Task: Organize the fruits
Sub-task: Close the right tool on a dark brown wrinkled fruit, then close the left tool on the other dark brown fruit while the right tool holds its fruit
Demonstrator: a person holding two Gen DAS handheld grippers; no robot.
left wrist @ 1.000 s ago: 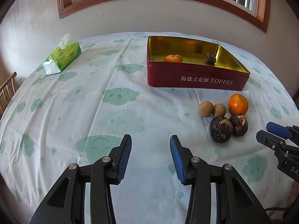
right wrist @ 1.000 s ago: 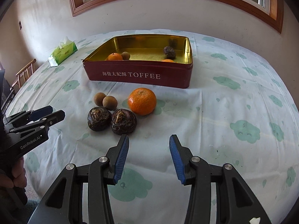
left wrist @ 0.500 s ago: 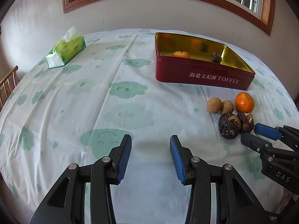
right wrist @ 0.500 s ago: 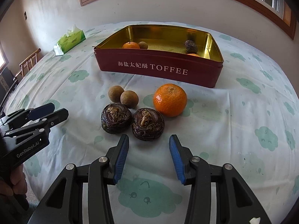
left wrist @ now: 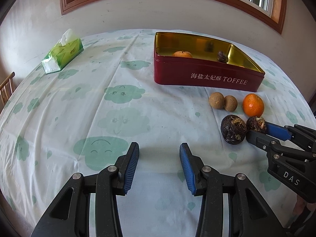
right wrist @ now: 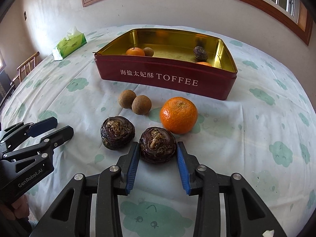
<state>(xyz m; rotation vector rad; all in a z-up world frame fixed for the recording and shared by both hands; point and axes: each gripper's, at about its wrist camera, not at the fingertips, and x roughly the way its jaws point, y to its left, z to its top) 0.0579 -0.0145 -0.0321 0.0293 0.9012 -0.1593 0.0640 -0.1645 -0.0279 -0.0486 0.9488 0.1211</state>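
Observation:
A red toffee tin (right wrist: 167,77) with a gold inside holds two oranges, a brown round fruit and a dark water chestnut. In front of it on the cloth lie two brown round fruits (right wrist: 135,101), an orange (right wrist: 178,115) and two dark water chestnuts. My right gripper (right wrist: 157,148) is open with its fingers on either side of the right water chestnut (right wrist: 157,145), which rests on the table. The left water chestnut (right wrist: 118,132) lies beside it. My left gripper (left wrist: 159,156) is open and empty over bare cloth, left of the fruits (left wrist: 233,129).
A green tissue pack (left wrist: 62,52) lies at the far left of the round table (left wrist: 118,108). A wooden chair (right wrist: 26,66) stands past the left edge. A wall and window sill lie behind the tin.
My right gripper has moved forward and down until its open fingers straddle the right water chestnut. My left gripper has drifted slightly back and left, staying open.

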